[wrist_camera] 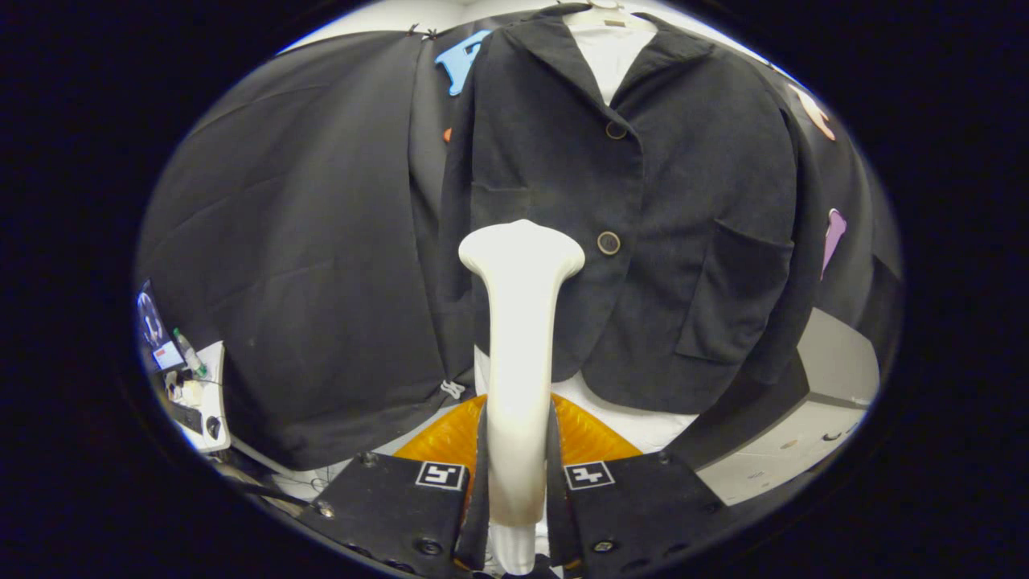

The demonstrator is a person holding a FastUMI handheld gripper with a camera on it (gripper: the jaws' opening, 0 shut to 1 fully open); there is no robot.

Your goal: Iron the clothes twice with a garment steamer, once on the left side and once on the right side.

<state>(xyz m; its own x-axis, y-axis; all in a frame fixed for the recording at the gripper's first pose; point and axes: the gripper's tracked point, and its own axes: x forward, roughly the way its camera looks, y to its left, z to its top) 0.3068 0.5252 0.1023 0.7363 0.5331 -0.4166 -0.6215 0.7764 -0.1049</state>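
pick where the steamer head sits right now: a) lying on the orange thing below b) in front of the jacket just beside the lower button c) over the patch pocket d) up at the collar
b: the garment steamer, clamped between the jaws of the gripper, has its flared head in front of the jacket, right beside the lower button.

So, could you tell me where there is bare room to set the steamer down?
The gripper is shut on the steamer, whose head is at the jacket. The white surface beyond the jacket's hem looks mostly bare. The small table past the other finger is crowded with a bottle and gadgets.
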